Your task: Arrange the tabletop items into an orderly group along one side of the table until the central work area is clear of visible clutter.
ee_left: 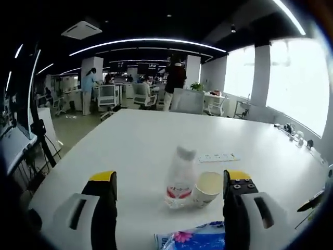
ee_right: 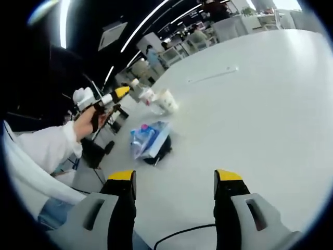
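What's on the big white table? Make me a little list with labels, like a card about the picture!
table: white, large, in an open office
bottle: clear plastic bottle, red label, upright
cup: paper cup, right beside the bottle
packet: blue packet near the table edge
strip: white power strip behind the cup
left gripper: open, holding nothing, pointed at bottle and cup
right gripper: open, holding nothing, over bare table

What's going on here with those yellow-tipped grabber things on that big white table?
A person is tidying a large white table with a hand-held gripper in each hand. The left gripper is open and empty, facing a clear plastic bottle and a paper cup standing side by side, with a blue patterned packet nearer to it. The right gripper is also open and empty, over bare table. A white power strip lies farther back. Nothing is being held.
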Tool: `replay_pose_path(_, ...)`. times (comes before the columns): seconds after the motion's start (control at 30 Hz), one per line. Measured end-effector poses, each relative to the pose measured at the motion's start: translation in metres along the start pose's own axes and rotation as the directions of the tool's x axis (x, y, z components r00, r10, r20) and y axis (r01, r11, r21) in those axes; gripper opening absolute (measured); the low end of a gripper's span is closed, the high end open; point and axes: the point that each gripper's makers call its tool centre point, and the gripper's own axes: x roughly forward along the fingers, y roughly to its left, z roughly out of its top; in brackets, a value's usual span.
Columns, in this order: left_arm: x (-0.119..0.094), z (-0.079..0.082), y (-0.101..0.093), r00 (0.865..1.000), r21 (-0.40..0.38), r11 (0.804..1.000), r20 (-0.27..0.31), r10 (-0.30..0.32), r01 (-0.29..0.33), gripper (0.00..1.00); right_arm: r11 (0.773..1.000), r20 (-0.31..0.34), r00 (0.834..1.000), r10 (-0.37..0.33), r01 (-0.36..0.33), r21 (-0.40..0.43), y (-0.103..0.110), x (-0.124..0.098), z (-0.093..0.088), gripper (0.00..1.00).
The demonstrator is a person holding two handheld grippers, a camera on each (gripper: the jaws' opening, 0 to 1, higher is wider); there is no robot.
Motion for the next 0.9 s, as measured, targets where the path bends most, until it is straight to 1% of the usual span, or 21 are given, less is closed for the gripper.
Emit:
replay_pose_path(0.1,-0.012,-0.014,0.009,1.000,-0.013,1.000,-0.027,0.015,-0.015,0.84,1.000,-0.003,1.000,-0.004,0.004,0.015,-0.002,-0.001,-0.004,0.59)
replay_pose_path(0.27,-0.029,-0.028,0.017,0.999,-0.045,0.998,-0.039,0.035,-0.036,0.81,0.999,-0.010,1.000,0.001,-0.001,0.036,-0.001,-0.001,-0.007,0.58)
replay_pose_path(0.5,-0.046,-0.048,0.018,0.996,-0.047,0.998,-0.079,0.029,-0.033,0.78,0.999,-0.037,0.999,0.027,-0.026,0.027,0.009,0.009,-0.012,0.58)
replay_pose_path(0.57,-0.052,-0.053,0.019,0.996,-0.064,0.998,-0.083,0.024,-0.029,0.78,0.999,-0.045,0.998,0.036,-0.035,0.024,0.013,0.012,-0.014,0.58)
replay_pose_path(0.67,-0.060,-0.058,0.017,0.997,-0.103,0.995,-0.072,0.007,-0.015,0.77,0.999,-0.059,0.997,0.052,-0.051,0.020,0.019,0.017,-0.017,0.58)
replay_pose_path(0.77,-0.067,-0.067,0.017,0.996,-0.103,0.995,-0.090,0.007,-0.017,0.77,0.998,-0.072,0.995,0.068,-0.067,0.018,0.024,0.023,-0.020,0.58)
replay_pose_path(0.9,-0.075,-0.080,0.020,0.993,-0.122,0.992,-0.115,0.008,-0.022,0.76,0.997,-0.087,0.993,0.077,-0.076,0.018,0.028,0.029,-0.024,0.57)
